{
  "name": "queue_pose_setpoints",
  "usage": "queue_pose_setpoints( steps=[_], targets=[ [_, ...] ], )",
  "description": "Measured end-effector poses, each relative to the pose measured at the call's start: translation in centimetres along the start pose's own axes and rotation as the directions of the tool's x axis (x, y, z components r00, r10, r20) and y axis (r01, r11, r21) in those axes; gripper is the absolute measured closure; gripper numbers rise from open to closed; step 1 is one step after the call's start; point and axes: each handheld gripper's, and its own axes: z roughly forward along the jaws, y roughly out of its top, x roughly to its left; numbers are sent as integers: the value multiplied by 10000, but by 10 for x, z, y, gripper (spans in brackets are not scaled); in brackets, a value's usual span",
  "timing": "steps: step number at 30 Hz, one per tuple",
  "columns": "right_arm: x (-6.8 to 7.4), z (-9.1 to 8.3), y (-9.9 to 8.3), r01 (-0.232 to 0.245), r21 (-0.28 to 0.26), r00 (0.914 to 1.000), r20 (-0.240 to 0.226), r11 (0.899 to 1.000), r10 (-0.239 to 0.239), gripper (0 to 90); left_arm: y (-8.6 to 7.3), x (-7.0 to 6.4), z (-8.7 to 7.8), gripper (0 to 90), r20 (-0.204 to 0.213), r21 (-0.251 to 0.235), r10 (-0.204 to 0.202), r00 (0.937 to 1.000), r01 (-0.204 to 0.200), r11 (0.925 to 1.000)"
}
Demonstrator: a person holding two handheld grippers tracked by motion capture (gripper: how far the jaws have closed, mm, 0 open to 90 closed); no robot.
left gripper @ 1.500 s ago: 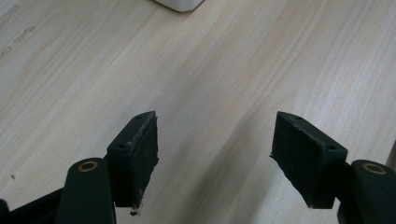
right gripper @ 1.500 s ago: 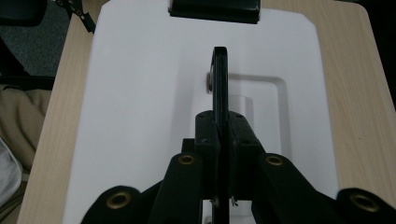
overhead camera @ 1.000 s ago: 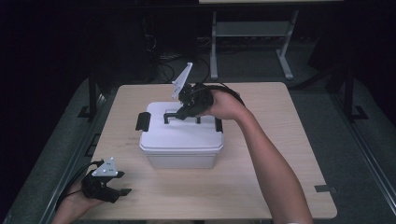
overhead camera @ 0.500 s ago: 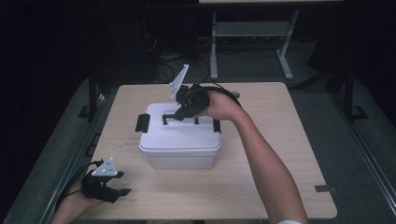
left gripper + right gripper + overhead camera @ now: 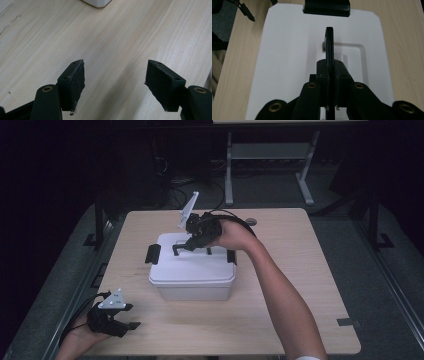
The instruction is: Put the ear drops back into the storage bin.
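Jaws of the right gripper [image 5: 329, 75] are clenched on the black handle [image 5: 329, 45] of the white box [image 5: 192, 270], and the whole next move, as I judge it, turns on how that handle lies between them. In the right gripper view the handle stands up on edge from its recess in the lid [image 5: 287, 62], a thin black bar running straight away from the camera along the line of the 2 jaws, with 1 pad pressed to each flat side. So the handle's long axis runs along the gripper's own line of reach, and the grip sits near the end closer to the hand. The far end of the bar points toward the black latch [image 5: 326, 7] on the box's far wall.

From the high view, the right gripper [image 5: 197, 232] comes in over the right end of the box and reaches left across the lid, so the handle [image 5: 192, 246] runs along the length of the box. A lift would likely raise the box by this bar, or the lid alone if the latches [image 5: 152, 254] are loose; I cannot tell whether they are fastened.

Well apart, near the front left corner of the bench [image 5: 300, 270], the left gripper [image 5: 125, 327] rests with its jaws spread wide over bare wood, grasping nothing, and a corner of the box [image 5: 97, 2] shows beyond them. The right hand is plainly nearer the box.
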Motion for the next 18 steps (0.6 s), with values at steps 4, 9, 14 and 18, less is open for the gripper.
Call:
queue_pose_setpoints(
  steps=[4, 9, 14, 18],
  targets=[
    [0, 0, -2, -79, 51, 9999, 71, 10000, 79, 839, 0, 0, 0, 316, 24, -6, -4, 10000, 4, 10000],
    [2, 1, -3, -104, 116, 9999, 80, 9999, 103, 838, 0, -1, 0, 316, 14, 16, 38, 10000, -38, 10000],
    [1, 1, -6, -250, 17, 9997, 12, 9997, 250, 837, 1, -1, -2, 315, -71, -64, 41, 10000, -41, 10000],
    [-1, 1, -9, -390, -169, 9992, -130, 9991, 388, 835, 1, -1, 0, 315, -48, -19, 48, 10000, -48, 10000]
  ],
)
